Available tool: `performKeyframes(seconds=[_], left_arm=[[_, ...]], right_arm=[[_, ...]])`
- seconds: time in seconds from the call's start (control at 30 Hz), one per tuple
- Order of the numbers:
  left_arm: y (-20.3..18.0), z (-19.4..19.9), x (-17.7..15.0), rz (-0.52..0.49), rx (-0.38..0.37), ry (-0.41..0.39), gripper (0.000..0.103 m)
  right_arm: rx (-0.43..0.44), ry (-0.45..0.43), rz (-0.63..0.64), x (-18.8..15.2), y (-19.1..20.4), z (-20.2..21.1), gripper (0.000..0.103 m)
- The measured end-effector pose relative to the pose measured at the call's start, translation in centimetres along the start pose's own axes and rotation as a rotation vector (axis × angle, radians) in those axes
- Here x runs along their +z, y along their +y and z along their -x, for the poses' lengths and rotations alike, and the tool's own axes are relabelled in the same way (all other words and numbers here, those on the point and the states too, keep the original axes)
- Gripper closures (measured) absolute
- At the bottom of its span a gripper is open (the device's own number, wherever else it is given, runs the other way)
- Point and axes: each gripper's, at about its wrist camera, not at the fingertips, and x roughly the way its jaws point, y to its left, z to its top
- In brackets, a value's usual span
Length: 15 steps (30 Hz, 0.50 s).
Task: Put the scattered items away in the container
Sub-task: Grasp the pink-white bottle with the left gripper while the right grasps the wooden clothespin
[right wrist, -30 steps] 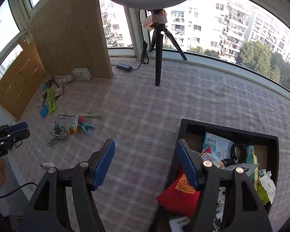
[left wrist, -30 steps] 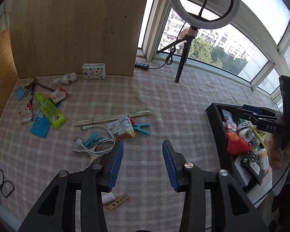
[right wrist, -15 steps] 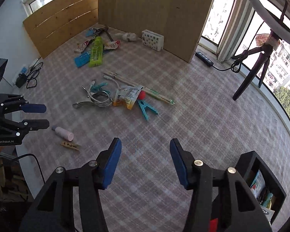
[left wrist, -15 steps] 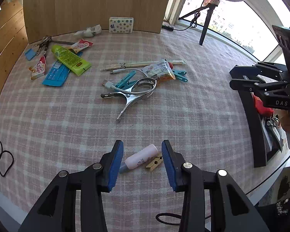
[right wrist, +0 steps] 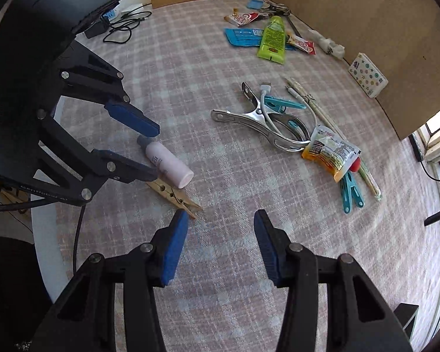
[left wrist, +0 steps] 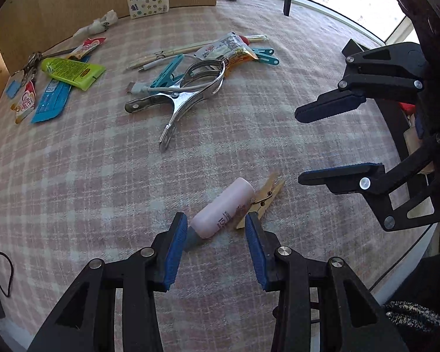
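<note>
A small pink bottle [left wrist: 223,208] with a grey cap lies on the checked cloth, touching a wooden clothespin [left wrist: 264,202]. My left gripper [left wrist: 216,223] points down over it and stands open. The bottle's cap end lies between the pads, which do not press on it. In the right wrist view the left gripper [right wrist: 155,151] straddles the bottle [right wrist: 168,164]. My right gripper [right wrist: 221,220] hovers just in front of the clothespin [right wrist: 176,196]. Its jaws are closing with nothing between them. The black container [right wrist: 404,314] shows only as a corner.
A metal clamp [left wrist: 184,96], a white cable, teal pegs [right wrist: 350,193], a snack packet [right wrist: 328,149] and chopsticks lie mid-table. A green tube [right wrist: 272,39], sachets and a patterned box [right wrist: 368,76] lie by the wooden board. Black cables [right wrist: 123,26] sit at the table edge.
My left gripper has sunk onto the pink bottle, which now lies between its pads. My right gripper has swung from the container to the clothespin, rolled, and its jaws have narrowed.
</note>
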Motion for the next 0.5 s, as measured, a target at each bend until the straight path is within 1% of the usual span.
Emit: performKeyframes(seconds=[0.07,0.17,0.27,0.5], left_arm=[[0.2,-0.2,0.1,0.004,-0.002,0.002,0.065],[0.4,-0.3,0.2,0.017,-0.017,0.0,0.068],[0.6,-0.5,0.2,0.025,-0.019,0.003,0.068],[0.8,-1.1,0.5,0.05,-0.042,0.0,0.074]], right_arm=[[0.02,0.008,0.02,0.4,0.2,-0.8,0.057],[0.075,0.024,0.029,0.7,0.3,-1.7,0.057],[0.086,0.032,0.048,0.8,0.5,-2.5,0.057],[0.145,0.02,0.066,1.1,0.8,-3.5,0.057]])
